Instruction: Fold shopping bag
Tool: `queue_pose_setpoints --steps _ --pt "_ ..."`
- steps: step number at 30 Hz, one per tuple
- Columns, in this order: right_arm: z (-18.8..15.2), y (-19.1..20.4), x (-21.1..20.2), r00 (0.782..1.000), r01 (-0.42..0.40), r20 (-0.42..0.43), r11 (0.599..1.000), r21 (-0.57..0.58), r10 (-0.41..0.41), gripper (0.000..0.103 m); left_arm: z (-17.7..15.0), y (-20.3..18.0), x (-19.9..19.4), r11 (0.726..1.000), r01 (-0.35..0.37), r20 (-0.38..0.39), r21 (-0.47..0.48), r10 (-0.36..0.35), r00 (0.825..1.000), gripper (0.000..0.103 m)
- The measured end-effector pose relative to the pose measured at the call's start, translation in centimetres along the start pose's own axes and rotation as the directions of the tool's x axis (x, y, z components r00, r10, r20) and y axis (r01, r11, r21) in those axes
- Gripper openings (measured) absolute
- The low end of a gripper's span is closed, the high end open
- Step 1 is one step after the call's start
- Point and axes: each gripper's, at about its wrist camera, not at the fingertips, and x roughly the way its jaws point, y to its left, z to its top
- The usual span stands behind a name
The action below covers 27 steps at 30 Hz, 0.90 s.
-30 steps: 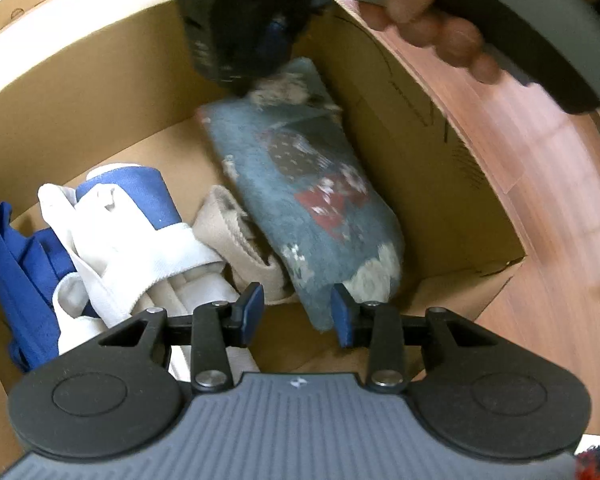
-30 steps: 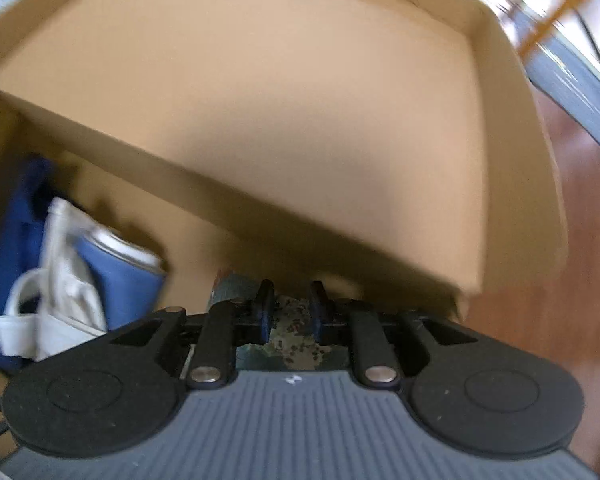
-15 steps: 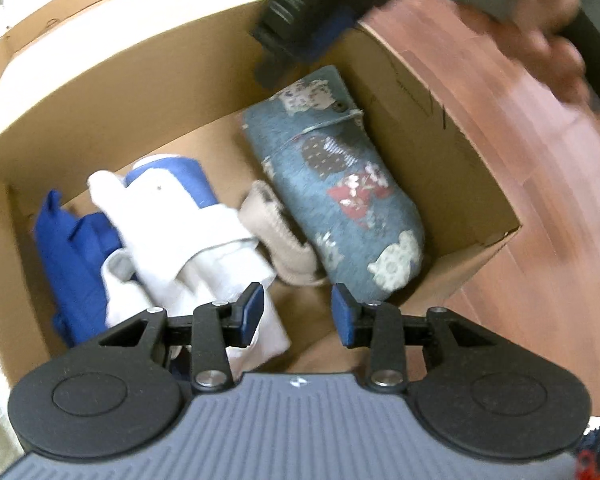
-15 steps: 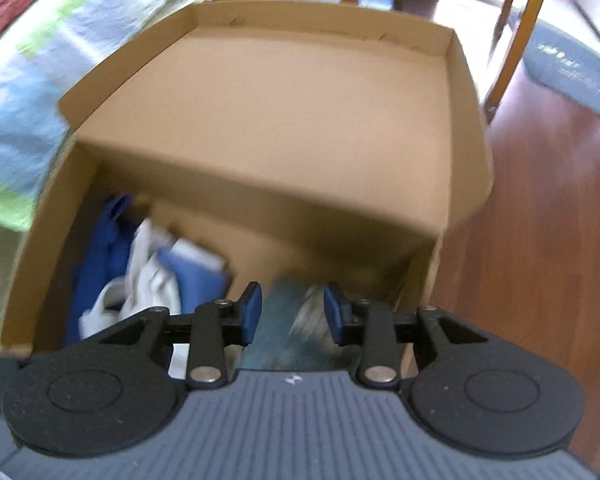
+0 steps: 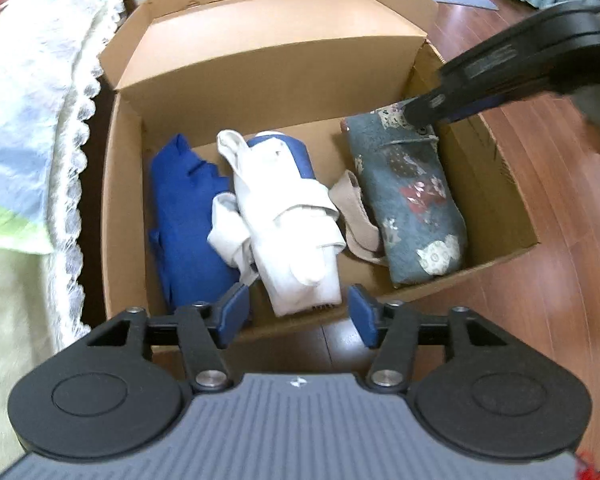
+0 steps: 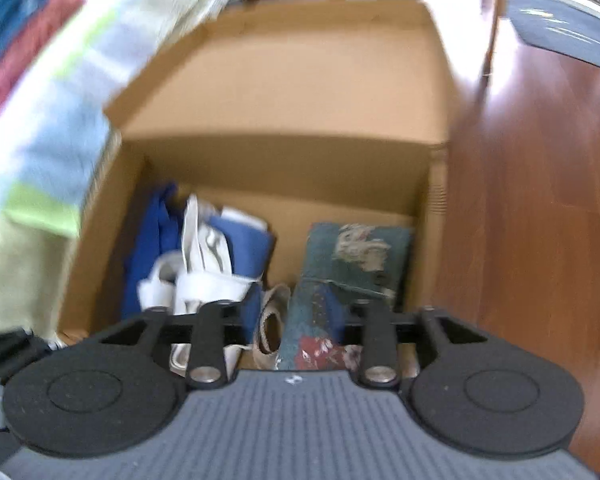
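Step in hand, as I judge it: the folded patterned bag [image 5: 410, 196] lies stowed in the cardboard box [image 5: 260, 60], against its right wall, with its tan strap [image 5: 354, 216] looped out to the left. The fold itself looks done.

Left tool [image 5: 296, 312]: fingers apart, holding nothing, poised above the near edge of the box. Right tool [image 6: 296, 316]: fingers wide apart, empty, above the bag; in the left view its tip sits near the bag's far end, contact not clear. The right view is blurred.

Next move, probably: lift both tools clear of the box, or fetch another bag. Nothing needs gripping now.

Around: a white-and-blue bundle [image 5: 288, 216] in the middle of the box, touching the strap; a blue cloth [image 5: 188, 220] at left. A bed with a lace-edged cover [image 5: 32, 120] stands just beside the box on the left, wooden floor [image 5: 560, 260] on the right. The raised rear flap overhangs the far side and could catch a tool on its way out.
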Motion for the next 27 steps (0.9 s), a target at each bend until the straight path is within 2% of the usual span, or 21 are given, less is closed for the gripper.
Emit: queue_pose_setpoints --steps 2,6,9,11,13,14,17,19,21,24,27 --pt "-1.3 -0.9 -2.7 0.999 -0.016 0.043 0.998 0.057 0.014 0.039 -0.7 -0.9 -0.6 1.000 -0.001 -0.007 -0.020 0.001 1.000 0.064" --pt "-5.0 -1.1 -5.0 0.999 -0.033 0.023 0.997 0.076 0.032 0.046 -1.6 -2.7 -1.5 0.999 -0.039 0.013 0.011 0.039 0.999 0.069" --pt "-8.4 -0.6 -6.4 0.999 -0.034 0.021 0.997 0.071 0.033 0.054 -2.2 -2.8 -2.1 0.997 -0.069 0.028 0.021 0.068 0.997 0.070" --pt "-10.3 -0.1 -7.3 0.999 -0.034 0.025 0.997 0.063 0.032 0.067 -2.8 -2.5 -2.9 0.996 -0.088 0.045 0.008 0.088 0.995 0.070" --pt "-11.7 0.7 -8.1 0.999 -0.037 0.036 0.998 0.054 0.035 0.070 -3.4 -2.0 -4.1 0.995 -0.093 0.084 -0.024 0.094 0.992 0.070" --pt "-12.4 0.9 -9.3 0.998 -0.034 0.045 0.998 0.048 0.032 0.077 -3.7 -1.7 -4.8 0.995 -0.088 0.107 -0.044 0.092 0.990 0.070" --pt "-13.6 2.3 -10.7 0.997 -0.024 0.073 1.000 0.015 0.023 0.086 -4.6 -0.9 -6.8 0.991 -0.099 0.163 -0.089 0.113 0.980 0.071" --pt "-14.2 3.3 -11.5 0.996 -0.014 0.090 1.000 -0.005 0.014 0.094 -5.2 -0.9 -8.1 0.988 -0.117 0.209 -0.103 0.137 0.968 0.084" --pt "-14.4 4.2 -12.2 0.994 -0.006 0.105 1.000 -0.020 0.008 0.097 -5.8 -1.1 -9.3 0.982 -0.143 0.260 -0.124 0.171 0.950 0.087" --pt "-14.2 5.4 -13.0 0.992 0.001 0.125 0.999 -0.032 0.003 0.101 -6.6 -1.3 -10.9 0.972 -0.174 0.333 -0.157 0.218 0.918 0.101" --pt "-13.8 6.3 -13.4 0.988 0.031 0.150 0.999 -0.045 -0.023 0.102 -7.2 -1.4 -11.5 0.963 -0.201 0.375 -0.181 0.256 0.891 0.101"
